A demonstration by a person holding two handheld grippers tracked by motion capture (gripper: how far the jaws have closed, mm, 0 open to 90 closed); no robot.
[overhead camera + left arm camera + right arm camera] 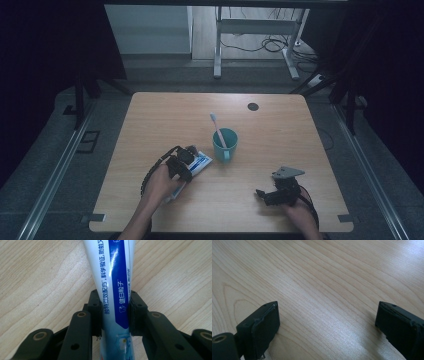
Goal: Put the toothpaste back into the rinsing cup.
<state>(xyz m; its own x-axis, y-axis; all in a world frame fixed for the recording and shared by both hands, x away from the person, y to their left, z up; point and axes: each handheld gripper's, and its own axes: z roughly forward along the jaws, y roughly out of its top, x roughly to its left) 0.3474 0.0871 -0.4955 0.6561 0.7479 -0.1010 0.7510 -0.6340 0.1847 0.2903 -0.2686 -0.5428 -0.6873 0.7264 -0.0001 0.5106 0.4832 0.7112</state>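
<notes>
White toothpaste tube (115, 290) clamped, left gripper (115, 312)

A lab-like recording bay: dark curtains (45, 45), floor rails (55, 175), loose cables (260, 46), bare wooden table (150, 120).

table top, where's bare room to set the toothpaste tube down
Free: the far-left stretch of the table beyond the left gripper, and the right side between the teal cup and the right gripper. Crowded: the middle, where the toothpaste tube lies beside the cup.
</notes>
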